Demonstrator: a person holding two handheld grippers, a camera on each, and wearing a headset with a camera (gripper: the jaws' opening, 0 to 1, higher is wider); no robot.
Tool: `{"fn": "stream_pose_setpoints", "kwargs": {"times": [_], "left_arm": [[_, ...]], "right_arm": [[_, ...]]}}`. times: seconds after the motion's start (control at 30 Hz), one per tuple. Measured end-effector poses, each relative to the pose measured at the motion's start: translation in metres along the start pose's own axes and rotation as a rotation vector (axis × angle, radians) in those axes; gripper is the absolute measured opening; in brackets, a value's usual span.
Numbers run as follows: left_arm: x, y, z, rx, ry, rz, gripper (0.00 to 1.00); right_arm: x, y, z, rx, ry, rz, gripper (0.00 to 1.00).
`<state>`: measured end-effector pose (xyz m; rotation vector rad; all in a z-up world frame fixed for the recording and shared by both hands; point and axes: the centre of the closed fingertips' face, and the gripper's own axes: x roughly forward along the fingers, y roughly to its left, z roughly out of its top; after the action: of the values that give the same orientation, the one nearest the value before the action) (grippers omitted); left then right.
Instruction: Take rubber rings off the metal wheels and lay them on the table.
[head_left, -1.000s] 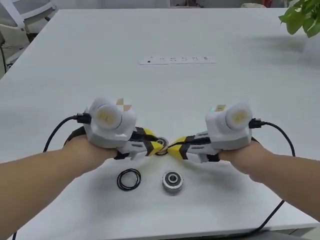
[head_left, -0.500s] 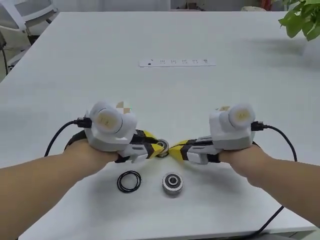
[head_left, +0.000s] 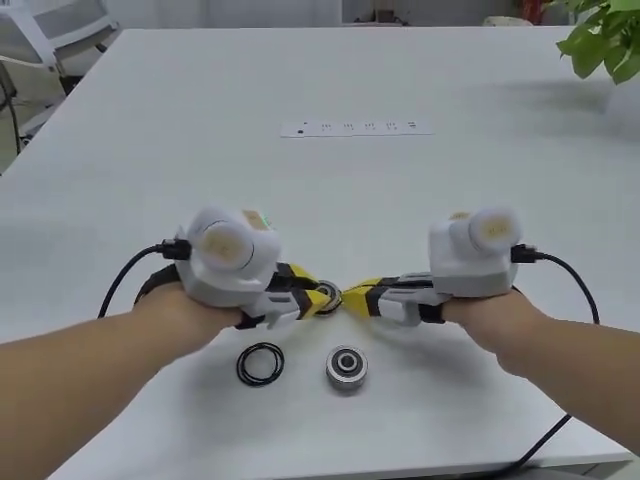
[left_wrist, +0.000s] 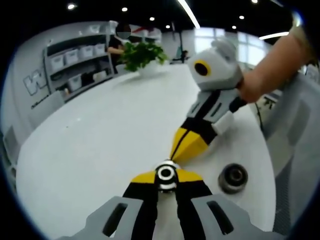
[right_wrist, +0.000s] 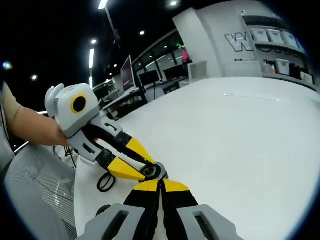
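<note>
Clamping wheel (left_wrist: 166, 174), seemingly, near table (head_left: 430, 420) edge

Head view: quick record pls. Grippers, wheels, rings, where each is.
left gripper: shut on held wheel
right gripper: jaws together, tip at held wheel
loose wheel: lying on table, near the front edge
rubber ring: off, flat on table, beside loose wheel on its left, apart from it

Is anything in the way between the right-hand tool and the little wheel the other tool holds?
Nothing visible. The left tool clamps the wheel, and the right tool has its closed tips right at it. The loose rubber rings and second wheel lie on the table nearer the person, off that line.
</note>
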<state>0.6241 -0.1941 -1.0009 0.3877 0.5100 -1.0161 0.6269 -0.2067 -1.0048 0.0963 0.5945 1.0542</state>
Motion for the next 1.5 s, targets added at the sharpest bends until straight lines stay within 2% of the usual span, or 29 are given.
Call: {"fn": "stream_pose_setpoints", "kwargs": {"times": [0.03, 0.17, 0.57, 0.9, 1.0, 1.07, 1.23, 1.5], "left_arm": [[0.000, 0.001, 0.000, -0.001, 0.001, 0.003, 0.13], [0.001, 0.001, 0.000, -0.006, 0.004, 0.007, 0.13], [0.001, 0.001, -0.002, -0.009, 0.013, 0.011, 0.13], [0.001, 0.002, -0.002, -0.001, 0.019, 0.010, 0.12], [0.001, 0.001, -0.001, -0.001, 0.019, 0.009, 0.13], [0.001, 0.001, -0.001, -0.001, 0.016, 0.009, 0.13], [0.001, 0.001, -0.001, -0.005, 0.014, 0.008, 0.13], [0.001, 0.001, -0.001, -0.033, 0.001, 0.010, 0.13]], "right_arm": [[0.000, 0.000, -0.002, 0.004, 0.011, -0.002, 0.00], [0.001, 0.001, 0.000, 0.030, -0.005, -0.003, 0.00], [0.001, 0.005, 0.002, 0.038, -0.010, -0.003, 0.00], [0.005, 0.012, 0.005, 0.022, -0.010, 0.028, 0.00], [0.008, 0.018, 0.009, 0.019, -0.023, 0.051, 0.00], [0.008, 0.024, 0.015, 0.011, -0.050, 0.081, 0.00], [0.005, 0.025, 0.013, 0.015, -0.043, 0.070, 0.00], [0.002, 0.016, 0.008, -0.005, -0.025, 0.036, 0.00]]}}
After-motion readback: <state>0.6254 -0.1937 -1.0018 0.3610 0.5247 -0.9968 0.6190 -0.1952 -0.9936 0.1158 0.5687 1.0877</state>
